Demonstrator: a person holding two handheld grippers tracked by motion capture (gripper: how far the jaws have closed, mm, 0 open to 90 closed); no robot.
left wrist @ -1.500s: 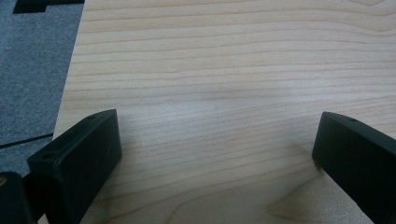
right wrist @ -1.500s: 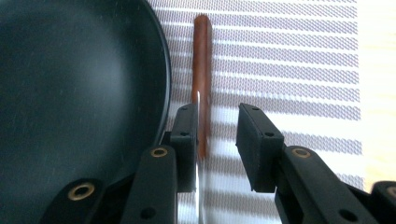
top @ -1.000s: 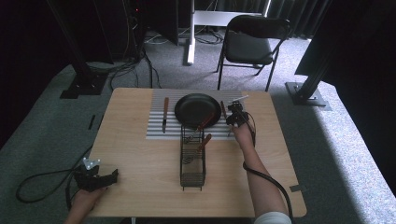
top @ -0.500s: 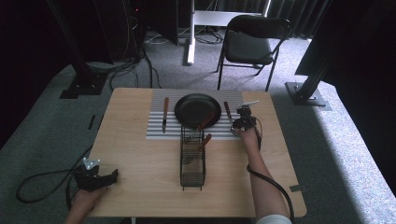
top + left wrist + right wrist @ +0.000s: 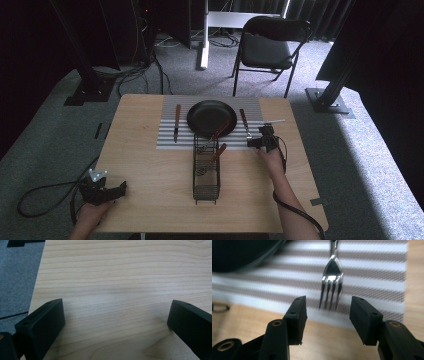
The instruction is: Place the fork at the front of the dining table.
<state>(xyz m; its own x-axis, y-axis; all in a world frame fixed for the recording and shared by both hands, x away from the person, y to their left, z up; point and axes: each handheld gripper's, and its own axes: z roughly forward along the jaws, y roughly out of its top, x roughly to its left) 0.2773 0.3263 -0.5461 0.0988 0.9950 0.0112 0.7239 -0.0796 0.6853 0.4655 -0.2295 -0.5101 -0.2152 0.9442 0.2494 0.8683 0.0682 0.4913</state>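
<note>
In the high view we see a fork [image 5: 244,125] lying flat on the striped placemat [image 5: 167,142], just right of the black plate [image 5: 210,118]. Its long axis runs up and down the picture, brown handle at the far end, tines toward the person. The right gripper [image 5: 256,142] sits just beyond the tines, at the mat's near edge; its jaws have just been opening, and nothing is between them. We count one fork, one knife [image 5: 176,122] on the mat left of the plate, one plate, one wire caddy [image 5: 206,170] with two brown-handled utensils [image 5: 220,132] leaning in its far end, and one chair [image 5: 267,47] behind the table [image 5: 150,172]. The left gripper [image 5: 112,190] rests at the table's near left corner.

In the left gripper view we see the jaws of the left gripper [image 5: 115,322] standing wide apart over bare wood.

In the right gripper view the right gripper [image 5: 328,311] stands half open, its pads clear of the fork [image 5: 332,277]. Here we count four tines, pointing down the frame toward the gap between the jaws, a detail the high view is too small to give. The plate's rim [image 5: 257,257] shows at upper left.
</note>
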